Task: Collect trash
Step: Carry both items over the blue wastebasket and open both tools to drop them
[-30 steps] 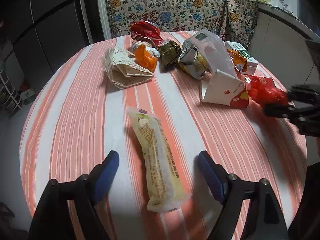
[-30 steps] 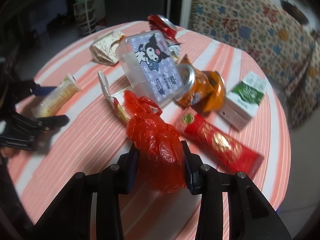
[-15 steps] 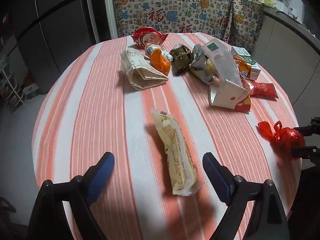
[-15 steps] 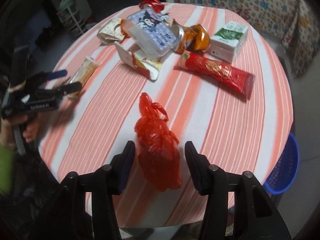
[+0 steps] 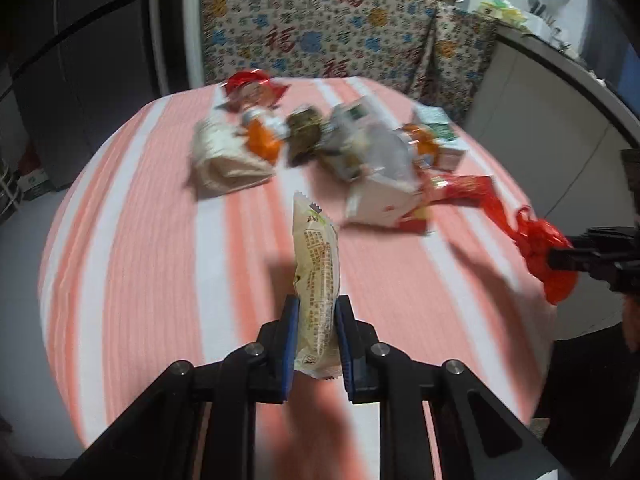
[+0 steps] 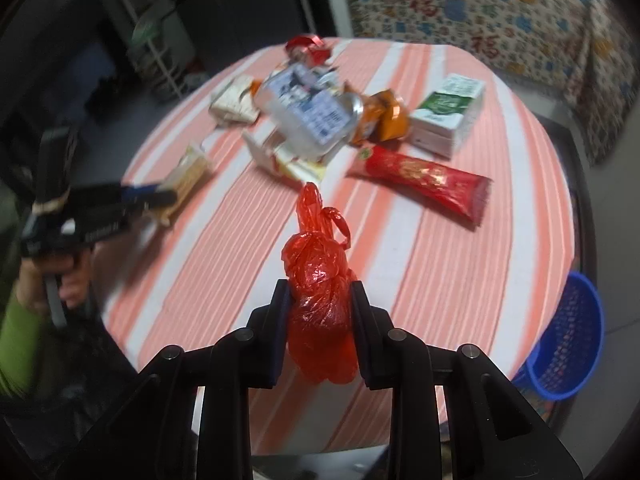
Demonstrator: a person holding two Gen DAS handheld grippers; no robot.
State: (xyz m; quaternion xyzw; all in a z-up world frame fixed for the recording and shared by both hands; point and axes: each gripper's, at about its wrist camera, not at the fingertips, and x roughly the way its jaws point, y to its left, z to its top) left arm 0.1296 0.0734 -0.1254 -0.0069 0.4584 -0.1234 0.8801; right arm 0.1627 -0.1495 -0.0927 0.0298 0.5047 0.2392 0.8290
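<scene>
Two grippers, each pinching one piece of trash. The left gripper (image 5: 316, 334) is clamped on a long pale snack wrapper (image 5: 316, 276) at center-bottom of its view, lifted off the striped round table (image 5: 132, 248). The right gripper (image 6: 319, 330) is squeezed on one knotted red plastic bag (image 6: 320, 292), center-bottom in its own view; the left view also catches that bag at the right edge.

Leftover pile sits in the upper middle of both frames: one red foil pouch (image 6: 424, 176), one green-and-white carton (image 6: 448, 112), one clear plastic tub (image 6: 304, 108), one orange wrapper (image 6: 384, 118), plus some blurry bits I can't count properly.

Only the right view shows the one blue basket (image 6: 568, 348) at lower right, on the floor beside the table. Only the left view shows the patterned cloth (image 5: 320, 28) across the top.
</scene>
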